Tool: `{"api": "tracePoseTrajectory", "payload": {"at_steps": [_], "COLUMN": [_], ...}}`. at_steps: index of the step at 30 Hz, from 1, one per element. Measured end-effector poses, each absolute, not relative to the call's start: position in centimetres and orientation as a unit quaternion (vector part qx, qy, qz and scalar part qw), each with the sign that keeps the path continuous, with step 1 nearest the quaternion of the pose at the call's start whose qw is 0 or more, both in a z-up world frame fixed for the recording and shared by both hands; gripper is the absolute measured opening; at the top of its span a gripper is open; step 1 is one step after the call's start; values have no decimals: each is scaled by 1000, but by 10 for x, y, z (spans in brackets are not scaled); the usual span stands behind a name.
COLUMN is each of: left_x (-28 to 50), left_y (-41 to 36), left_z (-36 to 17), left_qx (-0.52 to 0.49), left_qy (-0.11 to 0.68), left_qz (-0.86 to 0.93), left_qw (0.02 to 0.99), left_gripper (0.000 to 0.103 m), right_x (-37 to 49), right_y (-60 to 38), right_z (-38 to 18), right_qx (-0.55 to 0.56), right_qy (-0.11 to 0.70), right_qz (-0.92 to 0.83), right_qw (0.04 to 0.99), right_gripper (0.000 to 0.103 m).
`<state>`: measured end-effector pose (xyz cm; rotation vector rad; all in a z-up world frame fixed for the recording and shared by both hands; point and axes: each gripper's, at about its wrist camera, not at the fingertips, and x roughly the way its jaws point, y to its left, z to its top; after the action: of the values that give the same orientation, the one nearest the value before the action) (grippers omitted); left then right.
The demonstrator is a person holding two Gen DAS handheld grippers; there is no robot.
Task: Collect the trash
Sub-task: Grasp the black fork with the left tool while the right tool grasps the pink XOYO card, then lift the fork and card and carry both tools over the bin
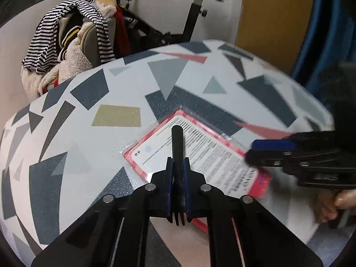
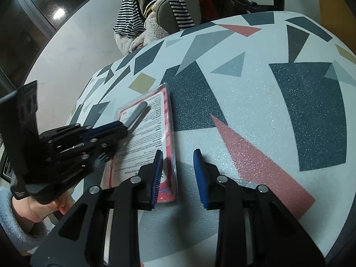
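Note:
A black plastic fork (image 1: 177, 142) stands between the blue pads of my left gripper (image 1: 177, 162), which is shut on its neck; the tines point back toward the camera and the handle points forward. Under it a flat pink-rimmed package (image 1: 155, 151) with a white printed card lies on the patterned table (image 1: 89, 133). My right gripper (image 2: 178, 153) is open just above the table; its left pad hovers over the package's (image 2: 142, 142) near right edge and its right pad over bare table. In the right wrist view the left gripper (image 2: 121, 124) holds the fork (image 2: 136, 111) over the package.
A chair piled with striped and fleecy clothes (image 1: 73, 51) stands behind the table's far edge, with an exercise bike (image 1: 195, 11) beyond it. A wooden door (image 1: 273, 22) and a blue object (image 1: 322, 33) are at the far right. A hand (image 2: 44, 207) grips the left tool.

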<state>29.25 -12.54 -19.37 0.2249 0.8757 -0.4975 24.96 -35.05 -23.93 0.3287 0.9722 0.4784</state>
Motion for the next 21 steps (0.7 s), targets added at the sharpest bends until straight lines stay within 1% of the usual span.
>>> {"api": "tracePoseTrajectory", "payload": {"at_steps": [4,11,18,21], "left_x": [279,252,233,228], "left_y": [-113,-75,-42,-25], "left_z": [-178,-164,-162,-161], "left_qx": [83,5,-12,-25], "left_qy": [401,385,378,377], "left_qz": [-246,-231,-205,-192], "left_qw": [879,894,903,906], "left_gripper": [9,9,9,9], "right_x": [255,270,284,285], "right_y": [-348,-341,-329,-324], "right_z": [-238,-240,-242,-240], "right_qx": [159,193,199,177], "right_qy": [465,470,476,477], "right_qz": [230,228,211,208], "right_qw": [840,831,831,835], "right_gripper": [31,31,31,31]}}
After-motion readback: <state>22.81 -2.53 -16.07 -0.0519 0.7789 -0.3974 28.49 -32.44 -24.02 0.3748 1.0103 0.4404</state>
